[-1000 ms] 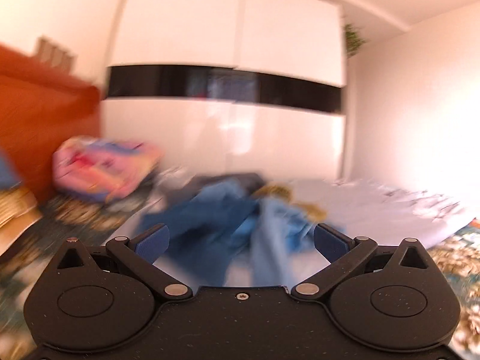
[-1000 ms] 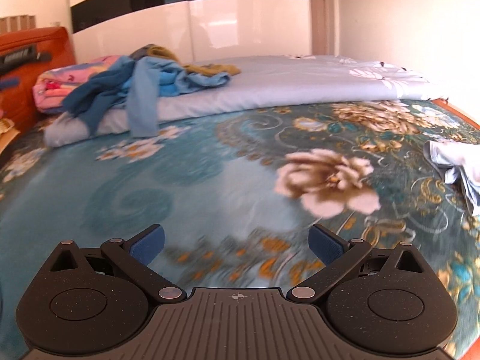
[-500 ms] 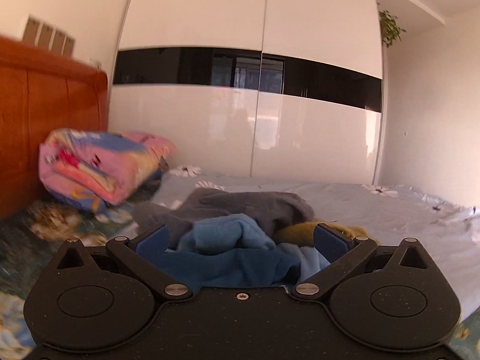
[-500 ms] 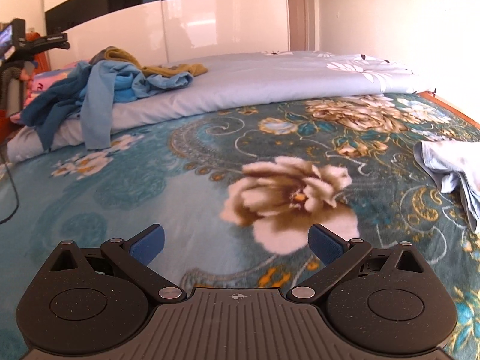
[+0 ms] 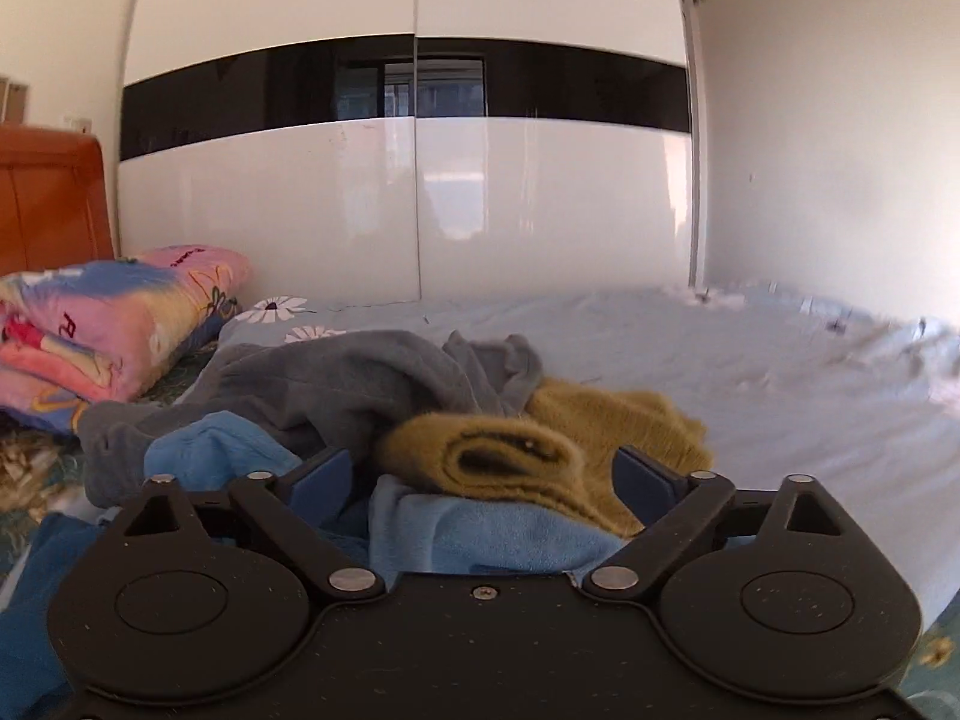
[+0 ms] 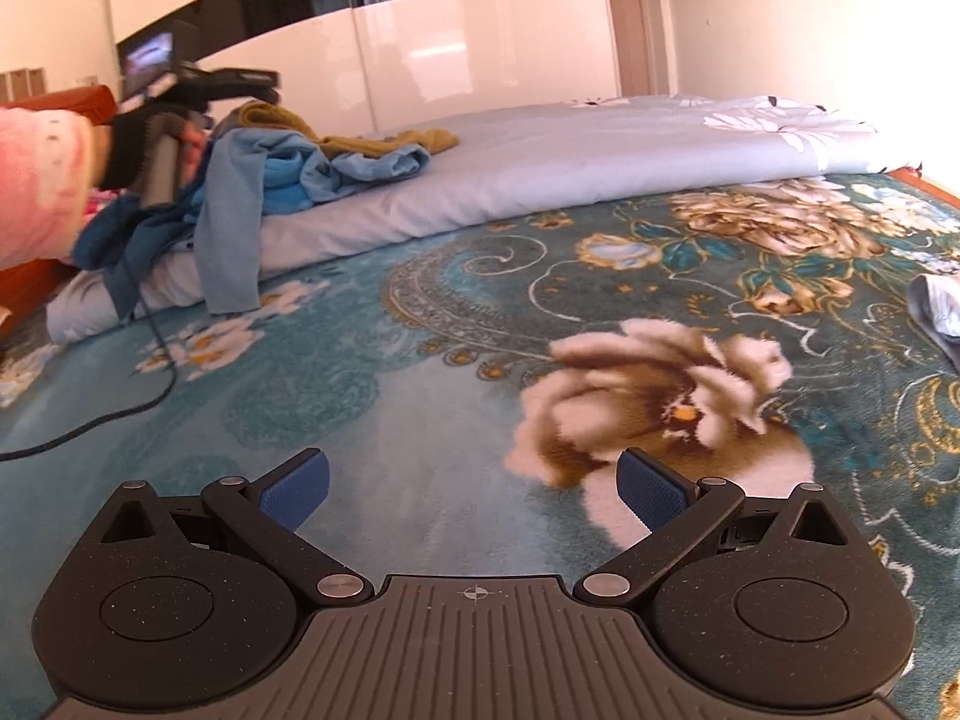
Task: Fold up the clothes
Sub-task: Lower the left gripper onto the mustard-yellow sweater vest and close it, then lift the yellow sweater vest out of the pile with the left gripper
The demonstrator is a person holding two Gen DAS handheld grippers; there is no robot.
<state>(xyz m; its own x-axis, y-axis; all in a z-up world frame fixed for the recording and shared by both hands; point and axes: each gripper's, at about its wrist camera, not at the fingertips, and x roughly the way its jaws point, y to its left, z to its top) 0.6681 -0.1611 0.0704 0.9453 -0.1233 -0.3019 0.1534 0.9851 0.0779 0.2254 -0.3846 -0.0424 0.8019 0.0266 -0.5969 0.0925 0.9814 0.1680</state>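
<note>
A heap of clothes lies on the bed. In the left wrist view my left gripper is open, its fingers either side of a mustard-yellow knit garment that rests on a light blue garment, with a grey sweatshirt behind. The right wrist view shows the same heap at far left, with the left gripper held over it by a gloved hand. My right gripper is open and empty, low over the teal floral blanket.
A folded pale blue quilt runs across the bed under the heap. A pink patterned folded blanket lies left of the heap by the wooden headboard. A pale garment lies at the right edge. A black cable trails across the blanket.
My left gripper has moved in over the heap and right, so the mustard garment now sits between its open fingers. My right gripper has shifted slightly over the blanket.
</note>
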